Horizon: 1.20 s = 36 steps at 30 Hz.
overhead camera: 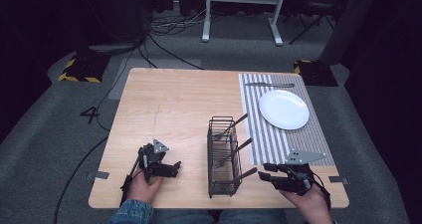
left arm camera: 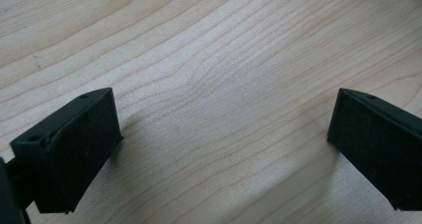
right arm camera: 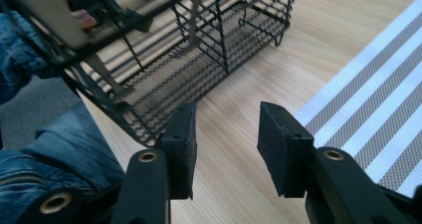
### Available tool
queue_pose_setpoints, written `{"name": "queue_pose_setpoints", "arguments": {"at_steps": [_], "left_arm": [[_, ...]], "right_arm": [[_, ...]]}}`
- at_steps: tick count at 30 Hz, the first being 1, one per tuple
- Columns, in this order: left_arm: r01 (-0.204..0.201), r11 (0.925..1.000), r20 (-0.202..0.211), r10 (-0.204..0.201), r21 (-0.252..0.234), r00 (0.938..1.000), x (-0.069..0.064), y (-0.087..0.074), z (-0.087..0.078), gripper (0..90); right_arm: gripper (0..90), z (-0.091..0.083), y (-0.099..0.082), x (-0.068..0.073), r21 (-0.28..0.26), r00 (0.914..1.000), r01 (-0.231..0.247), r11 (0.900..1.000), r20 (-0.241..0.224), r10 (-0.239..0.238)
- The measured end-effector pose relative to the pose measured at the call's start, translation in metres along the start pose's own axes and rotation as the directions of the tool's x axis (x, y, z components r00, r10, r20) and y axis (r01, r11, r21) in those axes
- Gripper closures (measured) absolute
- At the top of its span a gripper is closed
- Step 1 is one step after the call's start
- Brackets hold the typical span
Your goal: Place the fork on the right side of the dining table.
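A black wire caddy (overhead camera: 223, 155) stands near the table's front, with several pieces of cutlery leaning out of its compartments; a utensil handle (overhead camera: 246, 174) pokes toward my right gripper (overhead camera: 265, 176). That gripper rests at the front right, open and empty, its jaws pointing left at the caddy (right arm camera: 199, 59). My left gripper (overhead camera: 174, 168) lies at the front left on bare wood, open wide with nothing between its pads (left arm camera: 74, 144). A white plate (overhead camera: 283, 109) sits on a striped placemat (overhead camera: 278, 144), and a knife (overhead camera: 269, 85) lies beyond the plate.
The wooden table (overhead camera: 169, 104) has open surface across its left and middle. The placemat (right arm camera: 378, 104) lies just right of my right gripper. A denim sleeve (right arm camera: 54, 154) shows at the left of the right gripper view. Cables and stands lie on the floor beyond.
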<state>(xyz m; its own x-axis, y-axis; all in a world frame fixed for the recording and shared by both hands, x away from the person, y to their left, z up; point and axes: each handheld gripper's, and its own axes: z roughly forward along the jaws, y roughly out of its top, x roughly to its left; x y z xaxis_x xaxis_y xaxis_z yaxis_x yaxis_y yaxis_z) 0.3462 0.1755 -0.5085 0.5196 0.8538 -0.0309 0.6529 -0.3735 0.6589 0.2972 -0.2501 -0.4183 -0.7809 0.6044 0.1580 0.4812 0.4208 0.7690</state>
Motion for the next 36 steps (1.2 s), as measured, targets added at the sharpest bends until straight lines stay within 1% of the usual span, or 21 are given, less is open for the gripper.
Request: {"name": "queue_pose_setpoints", "arguments": {"at_steps": [2, 3, 4, 6, 7, 11, 16, 20, 25, 31, 33, 36], "left_arm": [[0.0, 1.0, 0.0, 0.0, 0.0, 1.0, 0.0, 0.0, 0.0, 0.3], [0.0, 1.0, 0.0, 0.0, 0.0, 1.0, 0.0, 0.0, 0.0, 0.3], [0.0, 1.0, 0.0, 0.0, 0.0, 1.0, 0.0, 0.0, 0.0, 0.3], [0.0, 1.0, 0.0, 0.0, 0.0, 1.0, 0.0, 0.0, 0.0, 0.3], [0.0, 1.0, 0.0, 0.0, 0.0, 1.0, 0.0, 0.0, 0.0, 0.3], [0.0, 1.0, 0.0, 0.0, 0.0, 1.0, 0.0, 0.0, 0.0, 0.3], [0.0, 1.0, 0.0, 0.0, 0.0, 1.0, 0.0, 0.0, 0.0, 0.3], [0.0, 1.0, 0.0, 0.0, 0.0, 1.0, 0.0, 0.0, 0.0, 0.3], [-0.001, 1.0, 0.0, 0.001, 0.0, 1.0, 0.0, 0.0, 0.0, 0.3], [0.0, 1.0, 0.0, 0.0, 0.0, 1.0, 0.0, 0.0, 0.0, 0.3], [0.0, 1.0, 0.0, 0.0, 0.0, 1.0, 0.0, 0.0, 0.0, 0.3], [0.0, 1.0, 0.0, 0.0, 0.0, 1.0, 0.0, 0.0, 0.0, 0.3]], "right_arm": [[58.8, -0.005, 0.006, 0.004, -0.007, 0.9999, 0.009, 0.9999, -0.006, -0.009], [58.8, -0.005, 0.006, 0.004, -0.007, 0.9999, 0.009, 0.9999, -0.006, -0.009], [58.8, -0.009, 0.011, 0.008, -0.014, 0.9998, 0.018, 0.9997, -0.013, -0.018], [58.7, -0.013, 0.016, 0.012, -0.02, 0.9993, 0.03, 0.9994, -0.02, -0.03], [58.7, -0.013, 0.016, 0.012, -0.02, 0.9993, 0.03, 0.9994, -0.02, -0.03], [58.1, -0.021, 0.026, 0.02, -0.038, 0.9974, 0.047, 0.9982, -0.053, -0.049], [58.7, -0.027, 0.034, 0.029, -0.047, 0.9929, 0.072, 0.9963, -0.092, -0.076], [60.0, -0.031, 0.04, 0.036, -0.048, 0.9896, 0.081, 0.9956, -0.115, -0.086], [60.7, -0.03, 0.044, 0.039, -0.048, 0.9883, 0.074, 0.9961, -0.13, -0.08], [64.6, -0.024, 0.049, 0.041, -0.038, 0.9876, 0.068, 0.9969, -0.139, -0.073], [66.3, -0.022, 0.05, 0.042, -0.033, 0.9876, 0.064, 0.9974, -0.141, -0.068], [71.7, -0.019, 0.051, 0.043, -0.024, 0.9875, 0.058, 0.998, -0.146, -0.061]]}}
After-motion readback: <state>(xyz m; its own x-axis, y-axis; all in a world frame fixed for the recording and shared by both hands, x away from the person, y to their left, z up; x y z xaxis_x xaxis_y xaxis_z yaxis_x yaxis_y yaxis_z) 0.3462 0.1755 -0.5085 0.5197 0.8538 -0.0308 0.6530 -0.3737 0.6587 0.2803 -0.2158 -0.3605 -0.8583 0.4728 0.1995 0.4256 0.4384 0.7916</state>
